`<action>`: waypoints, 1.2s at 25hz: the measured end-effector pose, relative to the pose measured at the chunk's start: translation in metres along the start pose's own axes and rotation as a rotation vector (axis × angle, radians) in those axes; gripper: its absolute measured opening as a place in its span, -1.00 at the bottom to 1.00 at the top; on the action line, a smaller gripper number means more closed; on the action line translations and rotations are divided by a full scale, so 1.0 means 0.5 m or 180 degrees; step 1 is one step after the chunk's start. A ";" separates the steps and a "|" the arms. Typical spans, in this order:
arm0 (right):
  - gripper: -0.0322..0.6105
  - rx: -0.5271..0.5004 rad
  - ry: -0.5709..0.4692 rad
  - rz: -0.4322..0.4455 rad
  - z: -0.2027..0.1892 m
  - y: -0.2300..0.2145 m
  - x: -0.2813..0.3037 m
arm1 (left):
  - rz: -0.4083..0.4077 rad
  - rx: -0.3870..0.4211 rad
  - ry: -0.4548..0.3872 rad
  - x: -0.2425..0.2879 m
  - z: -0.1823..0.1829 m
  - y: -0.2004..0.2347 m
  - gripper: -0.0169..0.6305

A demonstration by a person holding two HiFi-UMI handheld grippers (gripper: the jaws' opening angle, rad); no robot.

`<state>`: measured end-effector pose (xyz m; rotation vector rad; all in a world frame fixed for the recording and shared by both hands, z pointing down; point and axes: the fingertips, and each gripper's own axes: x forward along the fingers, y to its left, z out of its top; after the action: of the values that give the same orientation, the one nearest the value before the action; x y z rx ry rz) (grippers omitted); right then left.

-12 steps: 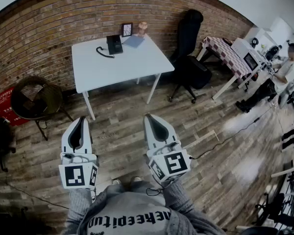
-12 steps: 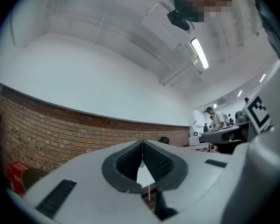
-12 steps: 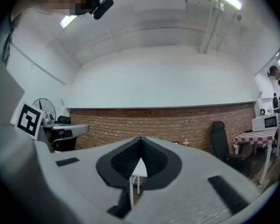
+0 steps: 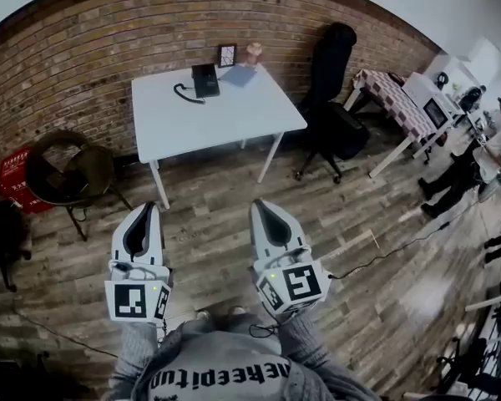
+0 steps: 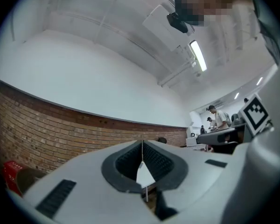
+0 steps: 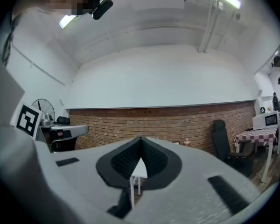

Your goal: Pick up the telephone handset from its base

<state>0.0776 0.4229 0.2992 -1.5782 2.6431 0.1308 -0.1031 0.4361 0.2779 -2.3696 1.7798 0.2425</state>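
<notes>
A black telephone [image 4: 205, 80] with its handset on the base stands at the far side of a white table [image 4: 225, 119], its curly cord [image 4: 182, 95] trailing left. Both grippers are held over the wooden floor, well short of the table. My left gripper [image 4: 146, 209] is shut with nothing in it, and the right gripper [image 4: 259, 205] beside it is shut and empty too. In the right gripper view the jaws meet at the tips [image 6: 140, 139], with the table [image 6: 139, 170] far off between them. The left gripper view shows its jaws closed [image 5: 142, 143], pointing at the brick wall.
A picture frame [image 4: 227, 54], a small figurine [image 4: 253, 53] and a blue sheet [image 4: 239, 75] share the table's back edge. A round wicker chair [image 4: 67, 172] stands left, a black office chair [image 4: 331, 82] right. A checkered table [image 4: 398, 104] and people [image 4: 484, 157] are far right. A cable [image 4: 401, 241] crosses the floor.
The whole view has shifted slightly; the table and phone sit a little further right and lower in the picture. Both grippers stay shut, side by side.
</notes>
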 end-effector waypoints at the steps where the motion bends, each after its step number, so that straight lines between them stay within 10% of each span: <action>1: -0.89 0.0004 0.0006 -0.0007 -0.002 0.001 0.003 | -0.0007 0.0020 -0.0005 0.002 0.000 0.003 -0.91; 18: -0.89 -0.0020 -0.0107 -0.0266 -0.014 -0.017 0.052 | -0.0089 -0.0087 -0.0055 0.046 -0.034 0.074 -0.91; 30: -0.89 -0.0040 -0.0194 -0.0123 -0.032 -0.167 0.260 | 0.0068 0.0005 -0.0079 0.260 -0.080 0.118 -0.91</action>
<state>0.0892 0.2681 0.2992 -1.6014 2.5695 0.1906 -0.1229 0.2893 0.2850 -2.3371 1.7945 0.2719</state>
